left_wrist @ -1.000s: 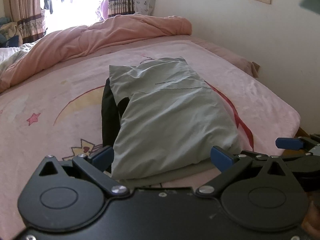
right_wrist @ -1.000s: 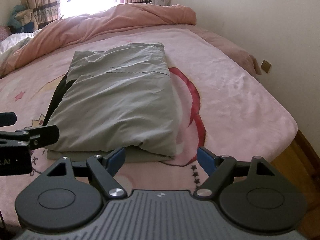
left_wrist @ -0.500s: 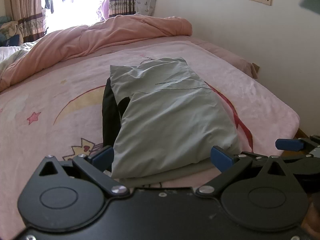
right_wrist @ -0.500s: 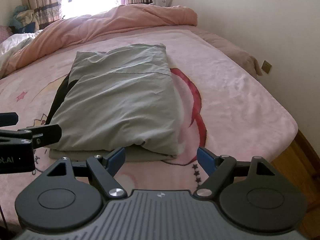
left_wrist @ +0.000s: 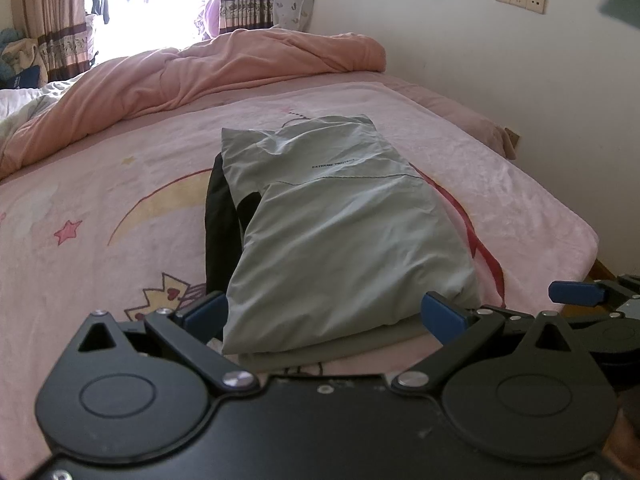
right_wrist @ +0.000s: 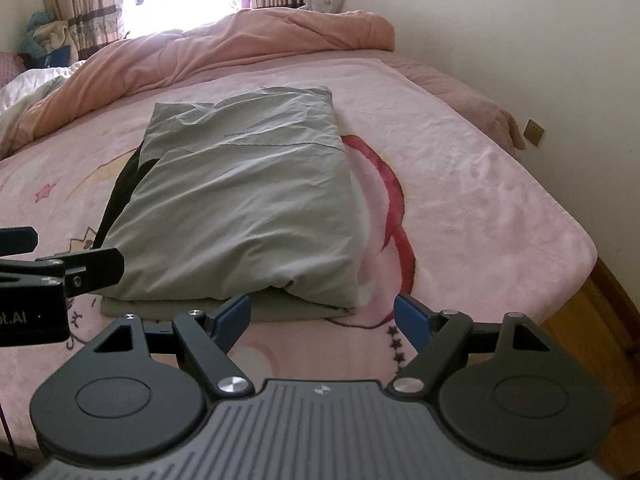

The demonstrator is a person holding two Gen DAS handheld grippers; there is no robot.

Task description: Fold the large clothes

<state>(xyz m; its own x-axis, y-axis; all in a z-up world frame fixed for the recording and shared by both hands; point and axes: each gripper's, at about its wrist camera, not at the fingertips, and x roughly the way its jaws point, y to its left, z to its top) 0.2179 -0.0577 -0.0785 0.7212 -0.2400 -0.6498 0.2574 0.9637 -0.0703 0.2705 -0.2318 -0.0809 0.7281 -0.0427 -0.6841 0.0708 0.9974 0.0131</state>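
Your left hand-held gripper [left_wrist: 326,314] and right hand-held gripper [right_wrist: 322,316] both hang with jaws spread wide and nothing between them, just short of the near hem of the grey garment [right_wrist: 244,200]. The garment lies folded into a thick rectangle on the pink blanket [right_wrist: 460,200], toward the bed's near right corner, with its long axis running away from you. A black garment [left_wrist: 218,216] shows from under its left side, and a flatter grey layer [right_wrist: 280,310] sticks out beneath the near hem. A crumpled pink duvet [left_wrist: 240,68] lies along the far edge of the bed.

Risks, as judged from this view:
- The fabric looks thin and slippery. A pinch that takes only the top layer would probably peel it off and open the fold.
- The puffy near hem may spring back if the trapped air is not pressed out.
- The black garment may be dragged along if the left jaws close too far to the left.
- The bundle sits near the right edge of the bed, so a pull toward that side could slide it off.

Compared with one second earlier, the scene is almost unchanged: both grippers were open just as wide, and the garment has not moved. Only the right wrist view has shifted slightly.
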